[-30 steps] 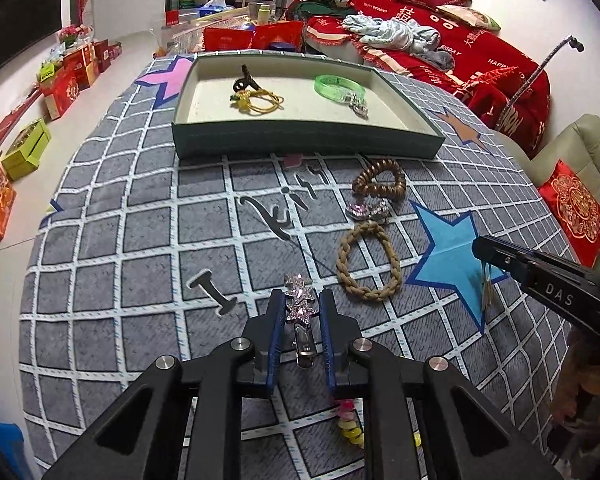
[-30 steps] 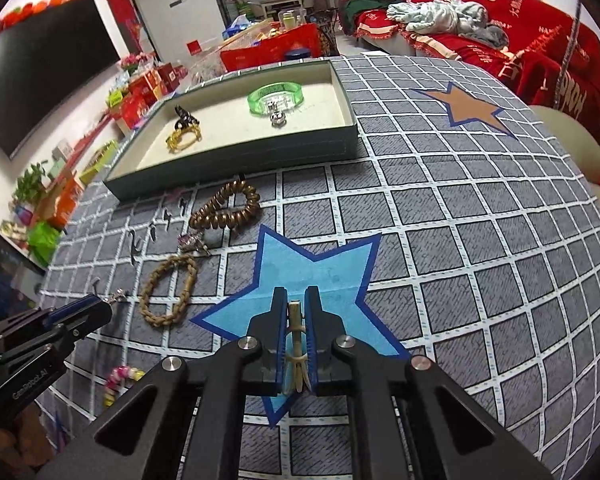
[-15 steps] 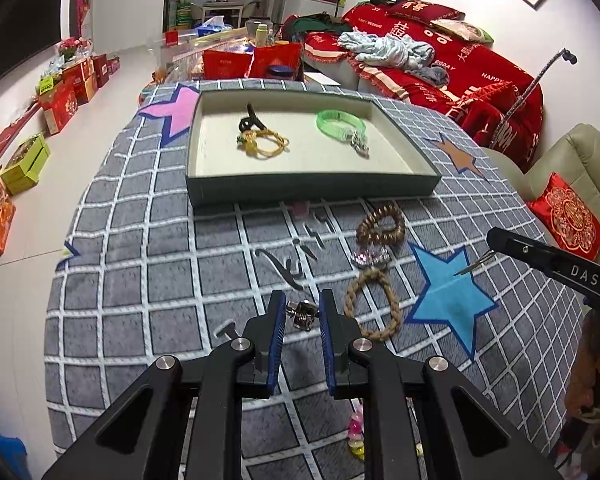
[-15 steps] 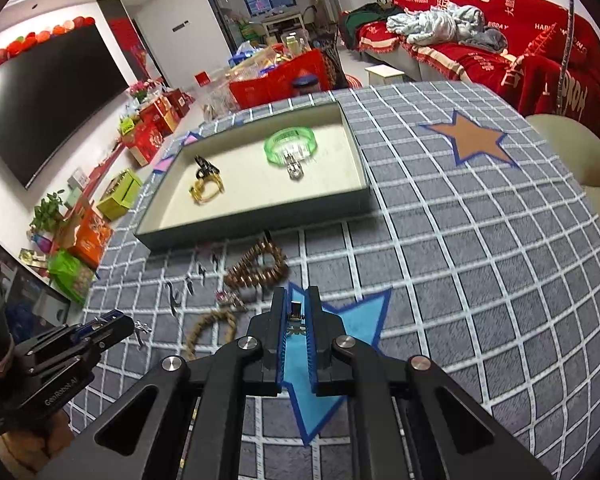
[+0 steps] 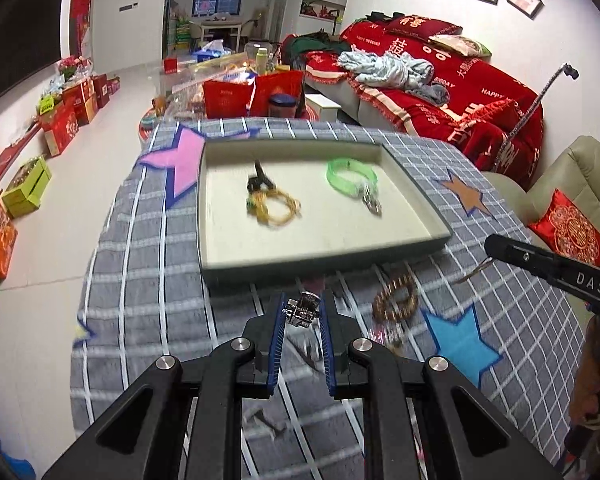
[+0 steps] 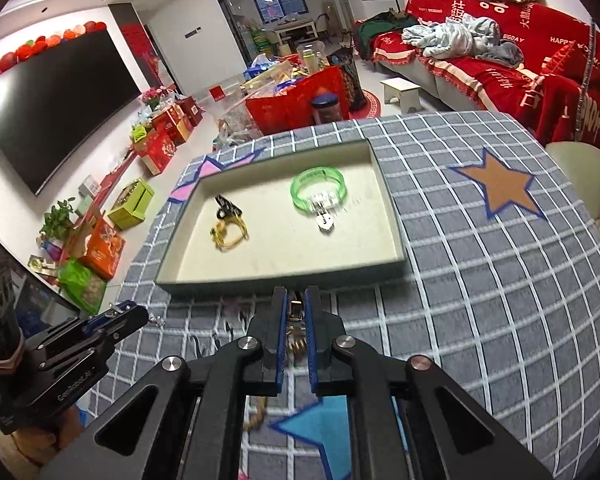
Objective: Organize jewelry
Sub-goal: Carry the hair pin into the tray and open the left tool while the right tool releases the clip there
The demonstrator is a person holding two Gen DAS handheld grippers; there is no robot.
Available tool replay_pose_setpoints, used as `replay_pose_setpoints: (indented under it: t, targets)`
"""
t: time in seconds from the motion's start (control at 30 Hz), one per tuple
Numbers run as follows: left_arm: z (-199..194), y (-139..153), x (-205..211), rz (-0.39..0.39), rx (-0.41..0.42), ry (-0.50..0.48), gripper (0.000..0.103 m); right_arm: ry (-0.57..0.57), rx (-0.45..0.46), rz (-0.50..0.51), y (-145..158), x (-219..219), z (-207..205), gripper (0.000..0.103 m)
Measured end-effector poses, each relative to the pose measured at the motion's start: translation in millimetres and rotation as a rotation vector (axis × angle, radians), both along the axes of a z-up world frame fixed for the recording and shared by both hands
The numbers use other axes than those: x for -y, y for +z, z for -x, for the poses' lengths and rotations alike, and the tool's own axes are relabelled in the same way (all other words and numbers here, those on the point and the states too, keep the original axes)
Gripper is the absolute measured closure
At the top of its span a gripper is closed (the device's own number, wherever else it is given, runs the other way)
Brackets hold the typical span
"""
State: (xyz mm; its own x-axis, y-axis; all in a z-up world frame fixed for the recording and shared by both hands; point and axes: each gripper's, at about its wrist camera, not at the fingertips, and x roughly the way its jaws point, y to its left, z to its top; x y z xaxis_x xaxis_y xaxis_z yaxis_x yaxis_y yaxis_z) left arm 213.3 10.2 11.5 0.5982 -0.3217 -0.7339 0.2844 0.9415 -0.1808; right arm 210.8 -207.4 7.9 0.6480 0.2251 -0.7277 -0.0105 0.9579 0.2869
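My left gripper [image 5: 302, 312] is shut on a silver rhinestone hair clip [image 5: 303, 309], held above the cloth just short of the tray's near wall [image 5: 324, 258]. My right gripper [image 6: 296, 307] is shut on a small gold clip [image 6: 296, 309], also close to the tray's near wall [image 6: 284, 278]. The shallow green tray holds a green bangle [image 5: 351, 174] with a silver charm [image 5: 371, 202], a yellow bracelet [image 5: 278, 208] and a black clip [image 5: 260, 178]. A brown bead bracelet [image 5: 396, 300] lies on the cloth right of my left gripper.
The table carries a grey checked cloth with blue [image 5: 458, 344], pink [image 5: 182, 158] and brown [image 6: 502, 190] stars. My right gripper shows at the right in the left wrist view [image 5: 488, 246]. A red sofa [image 5: 440, 92] and gift boxes [image 6: 160, 136] surround the table.
Both grippers have lifted off the cloth with their clips and moved forward toward the tray. The braided bracelet and blue star have dropped behind them.
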Motion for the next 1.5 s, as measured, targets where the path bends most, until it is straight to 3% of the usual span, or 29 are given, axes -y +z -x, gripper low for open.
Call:
replay_pose_setpoints:
  t: [0.33, 0.63, 0.8, 1.2, 1.5]
  targets:
    - [-66, 3, 8, -0.026, 0.026, 0.009, 0.068, 0.041, -0.05, -0.045, -10, -9, -69, 0.094]
    - [-110, -27, 23, -0.08, -0.025, 0.004, 0.068, 0.07, -0.164, -0.098, -49, -19, -123, 0.094]
    - [-129, -40, 25, -0.095, -0.048, 0.021, 0.068, 0.05, -0.181, -0.114, -62, -15, -145, 0.094]
    - [-144, -60, 35, -0.152, -0.051, 0.071, 0.068, -0.012, -0.217, -0.091, -92, -10, -168, 0.094]
    - [-145, -62, 39, -0.175, -0.047, 0.077, 0.068, 0.007, -0.202, -0.046, -91, -16, -170, 0.093]
